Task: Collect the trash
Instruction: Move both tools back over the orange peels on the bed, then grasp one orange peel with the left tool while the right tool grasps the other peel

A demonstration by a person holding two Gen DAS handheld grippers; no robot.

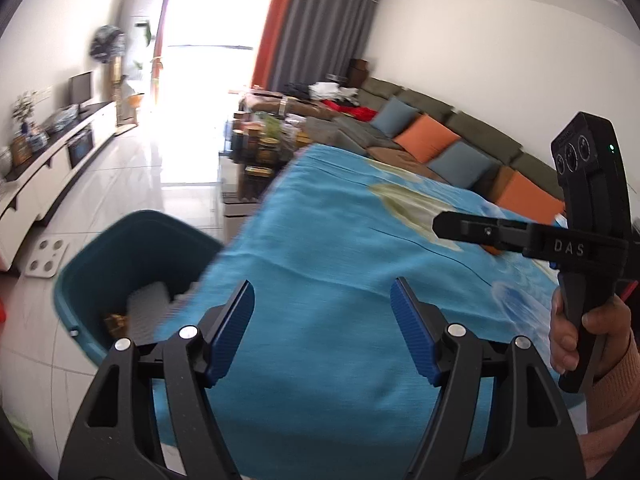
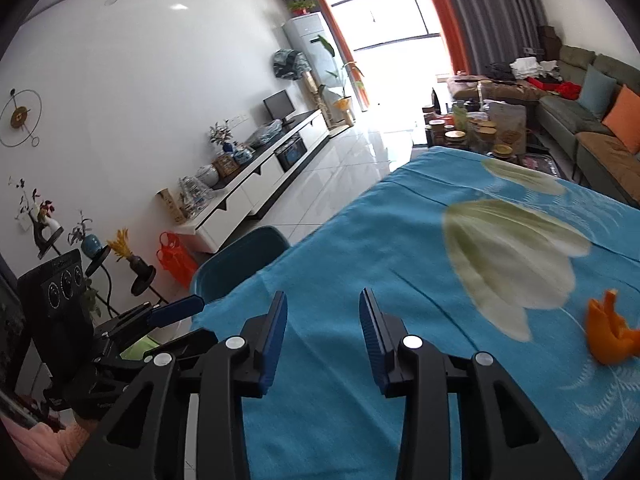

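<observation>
Both jaws released and empty over the blue-clothed table (image 2: 360, 248), so send the right gripper (image 2: 323, 336) to the orange peel (image 2: 610, 336) lying at its right, pinch it low, then drop it into the teal bin (image 1: 100, 248) beside the table's left edge.

Teal bin (image 1: 120, 256), blue tulip-print tablecloth (image 2: 400, 248), orange peel (image 2: 610, 338)

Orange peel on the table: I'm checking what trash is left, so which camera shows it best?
The right wrist view: the orange peel lies in plain sight on the blue tablecloth. The left wrist view shows only an orange sliver below the right gripper.
</observation>
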